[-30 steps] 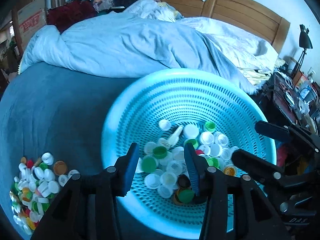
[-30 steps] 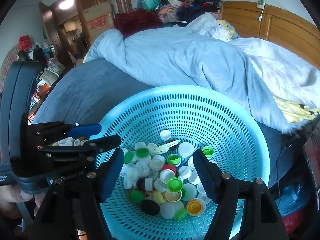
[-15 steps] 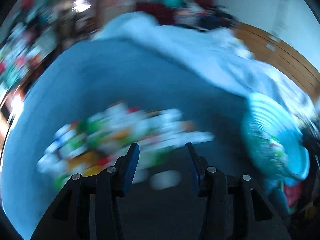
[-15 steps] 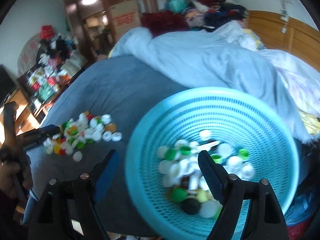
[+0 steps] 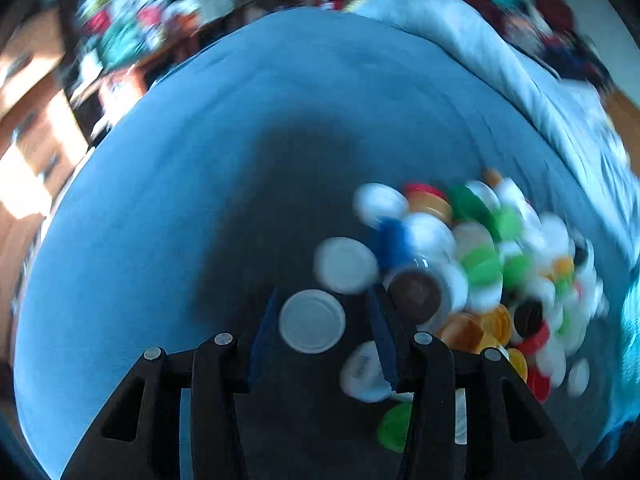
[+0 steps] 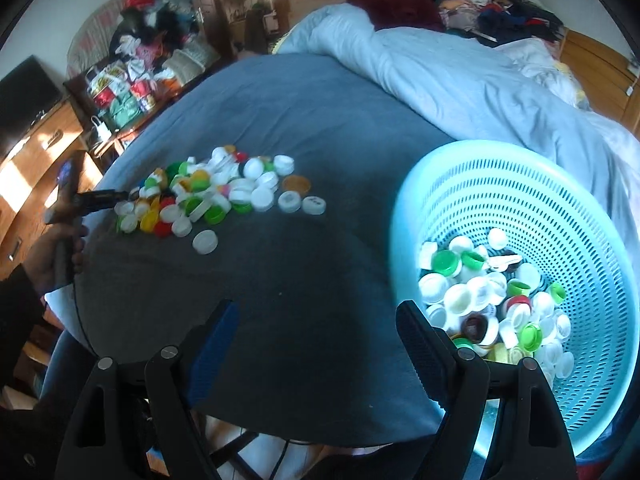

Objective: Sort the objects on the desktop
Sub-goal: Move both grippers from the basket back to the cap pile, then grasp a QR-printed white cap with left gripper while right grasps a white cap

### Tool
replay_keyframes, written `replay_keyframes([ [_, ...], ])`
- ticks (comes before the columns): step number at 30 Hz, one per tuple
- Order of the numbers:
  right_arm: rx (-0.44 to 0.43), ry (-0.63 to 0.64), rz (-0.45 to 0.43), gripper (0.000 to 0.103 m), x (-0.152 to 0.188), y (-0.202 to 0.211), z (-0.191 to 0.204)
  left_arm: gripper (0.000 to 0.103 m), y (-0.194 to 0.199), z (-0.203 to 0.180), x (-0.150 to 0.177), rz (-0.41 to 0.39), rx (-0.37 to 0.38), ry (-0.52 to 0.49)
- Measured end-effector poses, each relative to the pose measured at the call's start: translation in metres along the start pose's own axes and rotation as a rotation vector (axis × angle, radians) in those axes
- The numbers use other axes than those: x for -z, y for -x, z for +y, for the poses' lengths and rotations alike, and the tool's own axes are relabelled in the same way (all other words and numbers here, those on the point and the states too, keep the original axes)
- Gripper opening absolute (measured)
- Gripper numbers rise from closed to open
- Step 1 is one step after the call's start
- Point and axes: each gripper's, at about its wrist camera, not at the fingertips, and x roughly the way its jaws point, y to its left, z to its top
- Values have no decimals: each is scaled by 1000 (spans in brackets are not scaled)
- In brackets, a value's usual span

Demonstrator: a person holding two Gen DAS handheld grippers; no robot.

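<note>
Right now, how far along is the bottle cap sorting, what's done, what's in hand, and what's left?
Done: many caps already lie in the blue basket. In hand: nothing gripped yet; the left claw stands open around a white cap at the edge of the loose pile, pads not visibly pressing it. The right claw is open and empty over bare blanket. Left: roughly half, a large pile outside the basket.

Rumpled duvet (image 6: 432,80) – perhaps clothes (image 6: 492,4) behind

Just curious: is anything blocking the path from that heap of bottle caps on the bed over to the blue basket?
Nothing visible: only bare dark blue bedsheet lies between the heap of colourful plastic bottle caps and the perforated light blue plastic basket.
</note>
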Motion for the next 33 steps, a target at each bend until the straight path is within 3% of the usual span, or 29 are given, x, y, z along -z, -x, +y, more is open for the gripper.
replay_keyframes([
  [4,8,14,6,88,-1,-2,7,40,23,-26,26,-22,165,-122],
  [7,7,22,12,88,-3,-6,10,40,57,-8,44,-102,190,-101],
  [10,-5,30,23,88,-4,-12,16,40,72,16,56,-144,126,-57],
  [15,-39,52,53,88,-2,-27,32,40,68,30,69,-99,133,-57],
  [22,-50,73,70,88,3,-30,45,40,57,13,71,-65,177,-124],
  [27,-70,64,75,88,3,-36,49,40,42,1,68,-74,119,-168],
  [28,-83,64,74,88,3,-37,51,37,41,-2,68,-79,105,-176],
  [29,-100,64,70,88,2,-39,53,25,42,-4,69,-88,95,-177],
  [33,-171,75,51,84,-11,-58,64,25,55,-6,71,-127,105,-145],
])
